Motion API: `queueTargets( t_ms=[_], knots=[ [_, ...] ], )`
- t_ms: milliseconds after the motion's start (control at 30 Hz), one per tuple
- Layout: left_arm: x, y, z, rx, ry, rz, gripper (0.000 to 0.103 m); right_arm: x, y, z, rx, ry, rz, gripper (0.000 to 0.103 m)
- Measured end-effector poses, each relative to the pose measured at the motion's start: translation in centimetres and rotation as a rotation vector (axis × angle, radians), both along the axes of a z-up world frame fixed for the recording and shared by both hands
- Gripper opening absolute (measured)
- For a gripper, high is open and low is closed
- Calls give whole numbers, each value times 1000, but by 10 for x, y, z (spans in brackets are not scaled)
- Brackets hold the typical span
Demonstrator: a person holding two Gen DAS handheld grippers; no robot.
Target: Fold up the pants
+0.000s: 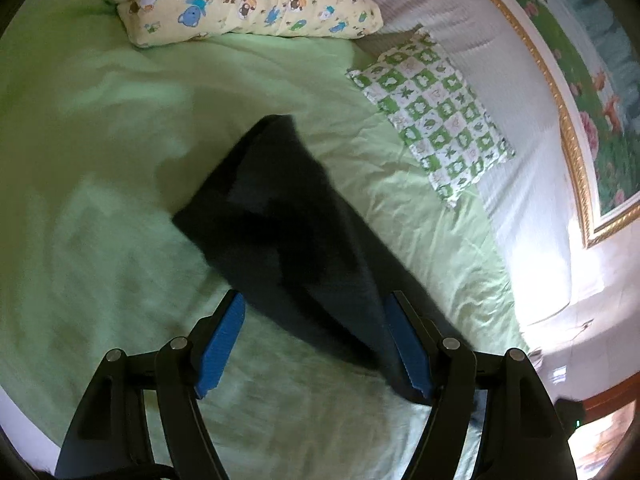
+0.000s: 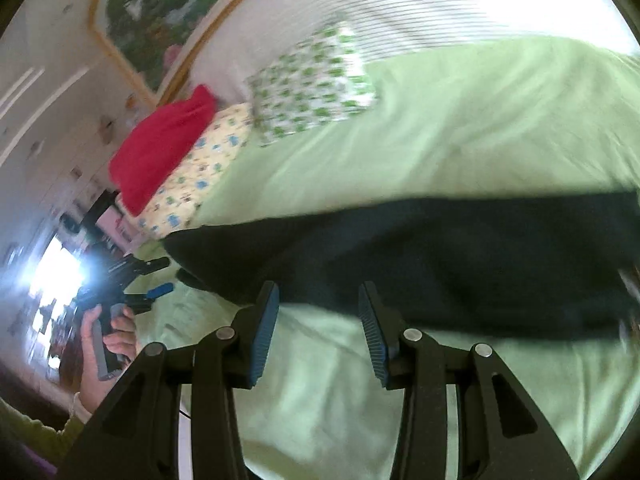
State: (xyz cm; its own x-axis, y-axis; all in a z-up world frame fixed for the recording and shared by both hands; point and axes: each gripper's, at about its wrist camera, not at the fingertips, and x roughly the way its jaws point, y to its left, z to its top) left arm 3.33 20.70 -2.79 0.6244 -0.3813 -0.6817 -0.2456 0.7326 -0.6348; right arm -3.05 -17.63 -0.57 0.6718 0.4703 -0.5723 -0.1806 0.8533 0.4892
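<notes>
So the pants (image 1: pixel 288 216) are lying dark and flat on the green bed sheet (image 1: pixel 120 140), roughly mid-bed, running diagonally in the left wrist view. The left claw (image 1: pixel 316 340) is spread wide with nothing in it; its right-hand finger (image 1: pixel 408 348) sits over the pants' near edge, though I can't tell if it's touching. The other finger is over bare sheet.

The right claw (image 2: pixel 316 328) is also spread apart and empty, hanging just short of the long lower edge of the pants (image 2: pixel 400 256), which stretch across the right wrist view as a wide band.

Plenty of bare sheet on the near side and to the left of the pants. Up by the headboard side there's a cartoon pillow (image 1: pixel 240 0), a green checked pillow (image 1: pixel 436 116) and something red (image 2: pixel 160 144) on top of the cartoon one, all well apart from the pants. The picture is pretty blurry.
</notes>
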Motion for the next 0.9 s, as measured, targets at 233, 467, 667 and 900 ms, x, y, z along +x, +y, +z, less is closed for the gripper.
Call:
queueTargets(
  t_ms=[233, 467, 667, 900],
  knots=[
    [17, -15, -5, 104, 53, 81, 77, 119, 64, 1, -60, 44, 226, 43],
    [10, 16, -49, 6, 118, 125, 75, 208, 107, -47, -102, 219, 440, 43],
    [26, 12, -45, 67, 85, 88, 73, 236, 117, -77, -76, 314, 554, 39],
    [45, -2, -49, 135, 34, 59, 33, 248, 125, -96, -53, 417, 626, 29]
  ],
)
